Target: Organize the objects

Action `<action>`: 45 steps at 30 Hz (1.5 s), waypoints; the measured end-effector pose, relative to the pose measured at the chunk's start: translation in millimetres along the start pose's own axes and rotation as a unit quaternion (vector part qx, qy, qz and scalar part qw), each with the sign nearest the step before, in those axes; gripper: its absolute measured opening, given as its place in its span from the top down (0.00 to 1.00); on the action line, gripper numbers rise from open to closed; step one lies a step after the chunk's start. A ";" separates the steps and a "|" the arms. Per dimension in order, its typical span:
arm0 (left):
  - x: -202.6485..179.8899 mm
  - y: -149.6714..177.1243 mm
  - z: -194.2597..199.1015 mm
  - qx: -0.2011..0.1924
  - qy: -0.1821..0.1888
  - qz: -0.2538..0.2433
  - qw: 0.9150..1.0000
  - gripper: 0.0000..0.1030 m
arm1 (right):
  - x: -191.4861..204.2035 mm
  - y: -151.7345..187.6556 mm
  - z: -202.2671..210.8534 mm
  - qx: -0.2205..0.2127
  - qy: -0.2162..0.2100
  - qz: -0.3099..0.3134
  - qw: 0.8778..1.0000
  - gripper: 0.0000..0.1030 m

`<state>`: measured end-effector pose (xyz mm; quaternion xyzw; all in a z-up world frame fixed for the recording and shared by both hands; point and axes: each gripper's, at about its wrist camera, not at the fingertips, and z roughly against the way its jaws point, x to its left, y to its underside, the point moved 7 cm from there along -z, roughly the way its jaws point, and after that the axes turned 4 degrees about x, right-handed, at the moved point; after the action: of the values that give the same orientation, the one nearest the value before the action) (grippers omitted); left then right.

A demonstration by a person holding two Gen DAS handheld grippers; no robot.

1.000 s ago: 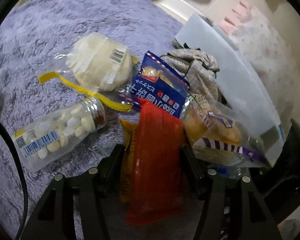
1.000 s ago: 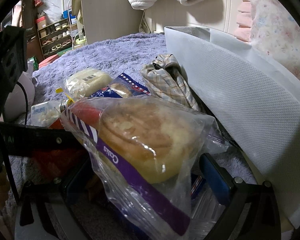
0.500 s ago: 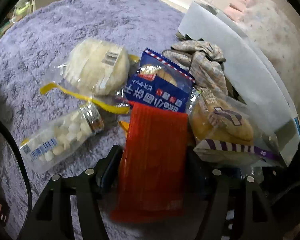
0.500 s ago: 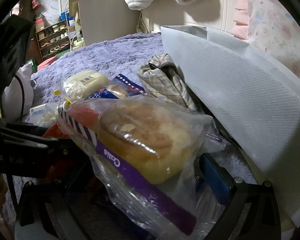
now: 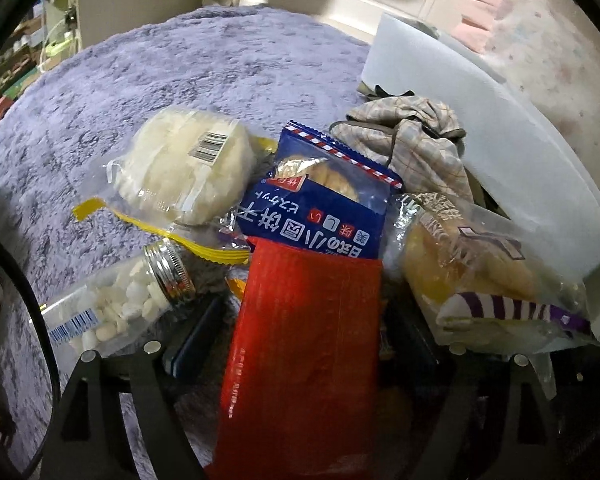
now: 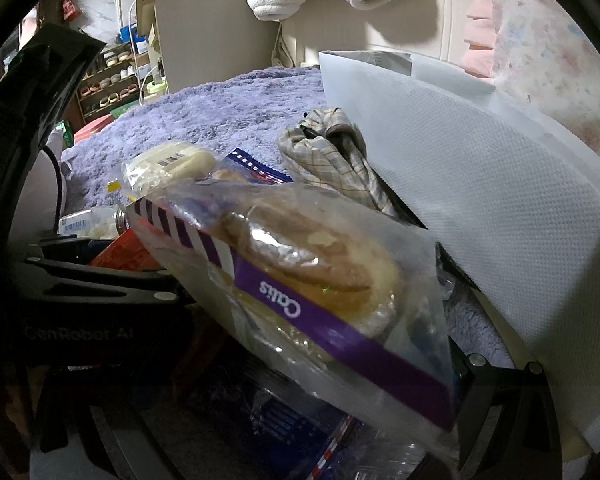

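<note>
A red snack packet [image 5: 308,340] lies on the purple rug [image 5: 180,72] between the fingers of my left gripper [image 5: 304,344]. Its jaws are opening, and both pads stand clear of the packet's edges. Touching the packet's far end is a blue cracker packet [image 5: 324,208]. A bread roll in a clear bag with a purple stripe [image 6: 312,276] lies tilted across my right gripper [image 6: 268,376]. The bag hides the pads there, and only the right finger [image 6: 480,364] shows. The same bread bag [image 5: 480,272] sits just right of the red packet.
A jar of white tablets [image 5: 116,312] lies on its side by the left finger. Behind it is a wrapped white bun [image 5: 184,172]. A plaid cloth [image 5: 416,140] rests against a big white fabric bag [image 6: 480,184] on the right. Shelves and a cabinet stand beyond the rug.
The left gripper's fingers have spread away from the red packet, and its view has tipped up to show more of the rug. In the right view the bread bag has tilted, its left end higher.
</note>
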<state>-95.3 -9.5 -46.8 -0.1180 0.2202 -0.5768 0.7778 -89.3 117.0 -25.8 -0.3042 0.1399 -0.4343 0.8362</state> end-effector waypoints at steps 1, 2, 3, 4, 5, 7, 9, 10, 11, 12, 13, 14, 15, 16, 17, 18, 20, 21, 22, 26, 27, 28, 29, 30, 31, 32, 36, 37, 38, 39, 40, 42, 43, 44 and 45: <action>-0.6 0.1 -0.6 -0.005 -0.005 -0.003 1.000 0.14 | 0.3 -0.2 -0.2 0.000 0.000 -0.001 1.000 0.00; -2.7 3.4 0.7 -0.002 -0.008 -0.010 1.000 0.13 | 0.2 -0.2 -0.5 0.000 -0.001 -0.001 1.000 0.00; -4.3 3.5 -0.7 0.001 -0.012 -0.017 1.000 0.12 | 0.8 0.0 -0.2 0.000 -0.002 0.001 1.000 0.00; -4.4 2.9 -1.4 0.000 -0.011 -0.019 1.000 0.12 | 4.2 -2.0 -2.5 0.001 -0.001 0.005 1.000 0.00; -3.7 3.6 -1.2 0.001 -0.006 -0.020 1.000 0.12 | 5.1 -2.4 -2.5 0.000 0.000 0.006 1.000 0.00; -3.7 3.1 -1.4 0.002 -0.006 -0.025 1.000 0.12 | 6.9 -3.4 -3.1 0.001 0.001 0.007 1.000 0.00; -4.0 4.1 -1.1 0.003 -0.006 -0.024 1.000 0.12 | 6.6 -3.5 -2.9 0.001 0.000 0.006 1.000 0.00; -3.9 3.8 -1.0 0.002 -0.004 -0.026 1.000 0.12 | 7.0 -3.6 -2.6 0.001 0.000 0.006 1.000 0.00; -3.7 3.3 -1.6 0.002 -0.004 -0.027 1.000 0.12 | 7.4 -3.6 -2.4 0.001 0.001 0.007 1.000 0.00; -3.8 4.5 -0.7 0.003 -0.003 -0.028 1.000 0.12 | 7.7 -3.7 -2.3 0.000 0.001 0.008 1.000 0.00; -4.2 5.2 -0.3 0.005 -0.004 -0.029 1.000 0.12 | 7.5 -4.1 -2.9 0.001 0.001 0.008 1.000 0.00; -4.3 5.0 -0.7 0.005 -0.003 -0.030 1.000 0.12 | 7.5 -4.3 -3.1 0.001 0.000 0.008 1.000 0.00; -4.1 4.8 -1.0 0.003 -0.001 -0.030 1.000 0.12 | 7.2 -4.6 -3.3 0.001 0.000 0.008 1.000 0.00; -4.0 5.3 -1.0 0.001 0.001 -0.030 1.000 0.12 | 8.0 -5.0 -3.7 0.001 0.000 0.009 1.000 0.00; -4.0 5.6 -0.9 0.000 0.003 -0.031 1.000 0.12 | 8.0 -5.0 -3.7 0.001 0.001 0.011 1.000 0.00; -3.8 6.2 -0.3 -0.003 0.006 -0.032 0.999 0.12 | 8.2 -5.1 -3.6 0.001 0.001 0.012 1.000 0.00; -3.5 6.0 -0.7 -0.006 0.008 -0.032 0.999 0.11 | 9.4 -5.6 -3.8 0.000 0.003 0.015 1.000 0.00; -4.0 5.9 -0.9 -0.005 0.007 -0.033 0.999 0.11 | 9.4 -5.6 -3.9 0.000 0.003 0.016 1.000 0.00; -4.2 5.9 -1.0 -0.005 0.007 -0.033 0.999 0.11 | 9.5 -5.7 -4.0 0.000 0.003 0.016 1.000 0.00; -3.9 5.6 -1.4 -0.001 0.017 -0.037 0.999 0.11 | 9.7 -5.9 -3.8 0.000 0.002 0.019 1.000 0.00; -4.5 5.4 -1.2 0.004 0.019 -0.040 0.999 0.11 | 9.9 -6.1 -3.8 -0.001 0.002 0.020 1.000 0.00; -4.9 5.1 -1.3 0.013 0.021 -0.042 0.999 0.12 | 10.3 -5.5 -3.6 -0.001 0.002 0.020 1.000 0.00; -5.1 5.2 -1.1 0.015 0.023 -0.041 0.999 0.12 | 9.6 -5.2 -3.5 -0.001 0.001 0.019 1.000 0.00; -5.2 6.0 -0.3 0.013 0.025 -0.040 0.999 0.11 | 9.0 -5.1 -3.4 -0.001 0.000 0.018 1.000 0.00; -4.8 7.8 1.5 0.008 0.030 -0.036 0.999 0.11 | 8.9 -4.9 -3.4 -0.001 0.000 0.018 1.000 0.00; -4.5 8.9 2.7 0.006 0.033 -0.031 0.999 0.11 | 8.7 -4.9 -3.3 -0.001 0.000 0.019 1.000 0.00; 2.8 15.3 10.0 0.000 0.076 0.001 0.997 0.12 | 7.3 -4.1 -3.8 -0.002 -0.006 0.017 1.000 0.00; 4.9 17.1 11.9 -0.004 0.087 0.009 0.996 0.12 | 7.8 -3.4 -3.5 -0.004 -0.005 0.017 1.000 0.00; 6.8 18.5 13.4 -0.009 0.098 0.015 0.995 0.12 | 7.7 -3.2 -3.5 -0.004 -0.005 0.017 1.000 0.00; 7.3 19.4 14.1 -0.013 0.102 0.016 0.995 0.12 | 7.9 -3.3 -3.3 -0.003 -0.005 0.017 1.000 0.00; 7.2 20.9 15.1 -0.019 0.106 0.016 0.994 0.12 | 8.0 -3.4 -3.2 -0.002 -0.004 0.017 1.000 0.00; 5.9 21.6 15.9 -0.025 0.106 0.017 0.994 0.12 | 8.9 -3.9 -3.2 -0.002 -0.002 0.019 1.000 0.00; 6.2 22.2 16.1 -0.024 0.106 0.020 0.994 0.12 | 9.5 -4.1 -3.4 -0.002 -0.002 0.020 1.000 0.00; 5.9 22.7 16.3 -0.023 0.105 0.021 0.994 0.12 | 9.9 -4.2 -3.4 -0.002 -0.002 0.020 1.000 0.00; 5.8 22.9 16.6 -0.022 0.105 0.022 0.994 0.12 | 10.2 -4.4 -3.4 -0.002 -0.003 0.019 1.000 0.00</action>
<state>-66.7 -9.3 -43.5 -0.0695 0.3157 -0.5637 0.7601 -87.9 105.5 -25.4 -0.3044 0.1441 -0.4168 0.8443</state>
